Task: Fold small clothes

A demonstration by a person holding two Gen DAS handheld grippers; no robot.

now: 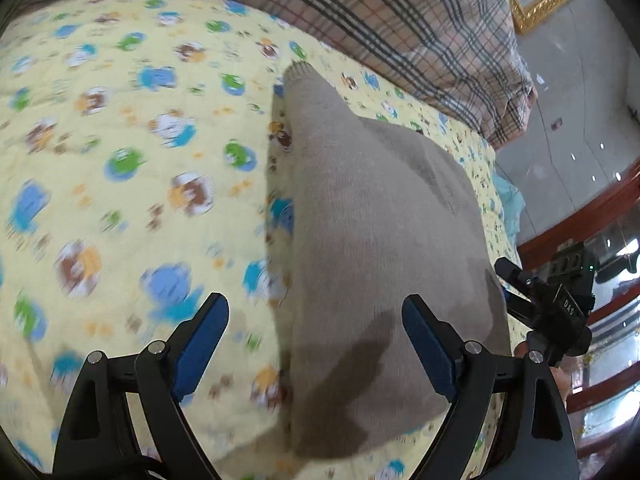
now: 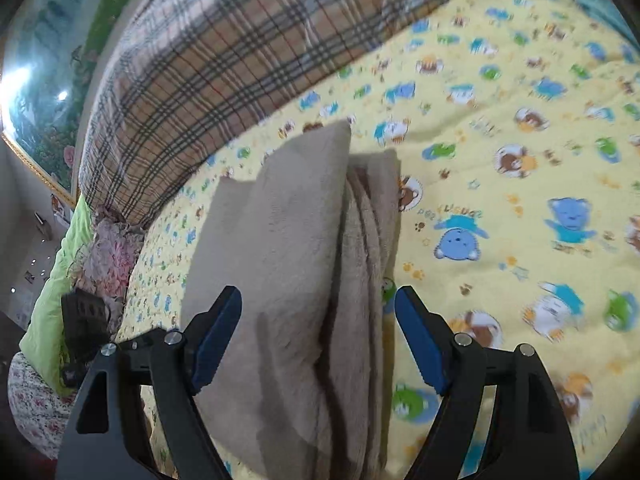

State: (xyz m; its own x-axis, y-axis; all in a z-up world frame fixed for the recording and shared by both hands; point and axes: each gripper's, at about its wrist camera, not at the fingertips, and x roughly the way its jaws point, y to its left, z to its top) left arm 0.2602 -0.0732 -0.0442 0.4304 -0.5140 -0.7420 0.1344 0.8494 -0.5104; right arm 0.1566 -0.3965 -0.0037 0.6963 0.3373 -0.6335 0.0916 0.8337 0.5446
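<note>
Left wrist view: the left gripper (image 1: 316,344) hangs over the bed with its blue-padded fingers (image 1: 200,344) spread wide, nothing between them. The beige garment (image 1: 372,248) lies folded on the yellow cartoon-print quilt (image 1: 120,168), running away from the camera; its near end sits under the right-hand finger and the gap, not touched as far as the frame shows. A plaid blanket (image 1: 420,32) lies along the far edge of the quilt. The right gripper (image 1: 560,300) shows at the right edge, just beside the garment; its jaw state cannot be read from here. The quilt print is motion-blurred.

Right wrist view: the right gripper (image 2: 318,340) is also spread apart, holding nothing. The beige garment (image 2: 288,240) lies below the gap, its stacked fold edges (image 2: 368,232) showing on the right side. It rests on the quilt (image 2: 520,160), with the plaid blanket (image 2: 208,64) behind it. A green cloth (image 2: 60,264) and a floral fabric (image 2: 108,252) lie at the left.
</note>
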